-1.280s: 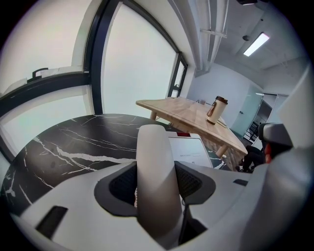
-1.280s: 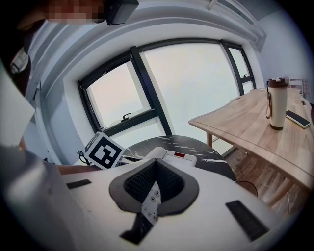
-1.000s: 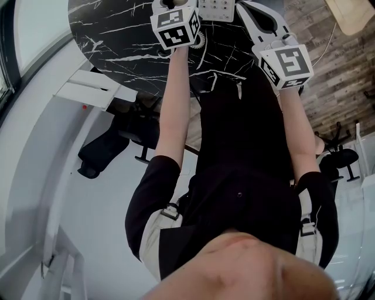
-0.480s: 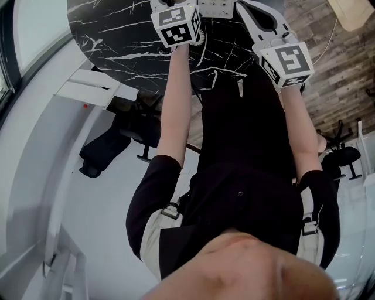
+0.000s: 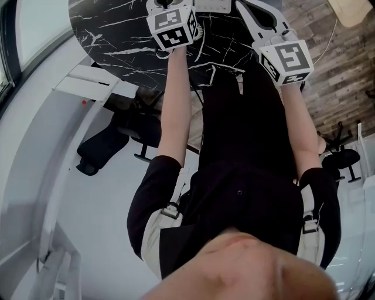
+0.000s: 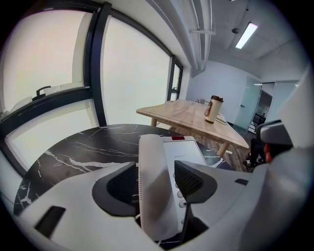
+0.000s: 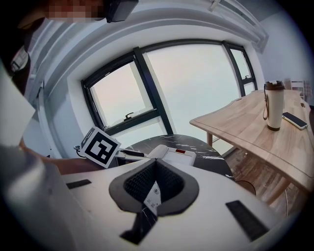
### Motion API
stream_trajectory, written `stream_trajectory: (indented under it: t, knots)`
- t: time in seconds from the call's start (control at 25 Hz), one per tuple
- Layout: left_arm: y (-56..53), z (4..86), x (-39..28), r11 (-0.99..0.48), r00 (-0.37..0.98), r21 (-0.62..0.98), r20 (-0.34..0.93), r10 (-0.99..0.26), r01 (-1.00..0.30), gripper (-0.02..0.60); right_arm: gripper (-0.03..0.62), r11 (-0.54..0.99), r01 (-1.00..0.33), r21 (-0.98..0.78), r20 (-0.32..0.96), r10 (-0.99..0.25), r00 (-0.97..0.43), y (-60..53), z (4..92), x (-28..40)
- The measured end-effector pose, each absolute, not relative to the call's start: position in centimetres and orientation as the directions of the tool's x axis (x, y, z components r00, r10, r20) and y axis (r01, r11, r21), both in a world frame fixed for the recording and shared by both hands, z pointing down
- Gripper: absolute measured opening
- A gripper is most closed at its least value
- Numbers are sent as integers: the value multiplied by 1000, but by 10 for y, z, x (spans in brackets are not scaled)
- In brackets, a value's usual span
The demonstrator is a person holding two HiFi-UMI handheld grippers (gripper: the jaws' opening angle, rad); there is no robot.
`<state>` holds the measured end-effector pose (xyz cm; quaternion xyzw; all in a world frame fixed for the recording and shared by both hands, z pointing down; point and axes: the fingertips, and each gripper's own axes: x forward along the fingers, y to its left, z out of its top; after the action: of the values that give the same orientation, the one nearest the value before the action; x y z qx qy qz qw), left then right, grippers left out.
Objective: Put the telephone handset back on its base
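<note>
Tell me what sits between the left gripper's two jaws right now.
The left gripper view shows the white handset between the left gripper's open jaws. It lies on its base, and the jaws appear not to press on it.

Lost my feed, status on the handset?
Left gripper jaws apart around handset. Right gripper shut, empty. Handset lying on base. Nothing in the way.

Telephone base (image 5: 211, 4) was cut off by the head view's top edge. Handset (image 6: 152, 162): lower end hidden behind left gripper (image 6: 156, 185). Print on base too small to read.
</note>
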<state>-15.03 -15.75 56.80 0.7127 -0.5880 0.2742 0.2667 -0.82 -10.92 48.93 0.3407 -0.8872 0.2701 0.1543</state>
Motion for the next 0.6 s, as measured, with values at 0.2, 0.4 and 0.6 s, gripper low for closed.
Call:
stream_trajectory:
  t: [0.2, 0.4, 0.6]
  knots:
    - [-142, 549, -148, -151, 142, 48, 685, -714, -987, 261, 29, 634, -680, -368, 443, -523, -728, -102, 480, -3]
    - [-125, 528, -143, -123, 120, 43, 666, -737, -992, 259, 29, 651, -670, -356, 422, -528, -737, -100, 467, 4]
    - [-105, 498, -141, -92, 95, 39, 640, -762, -995, 249, 29, 668, -662, -339, 389, -541, -745, -100, 447, 8]
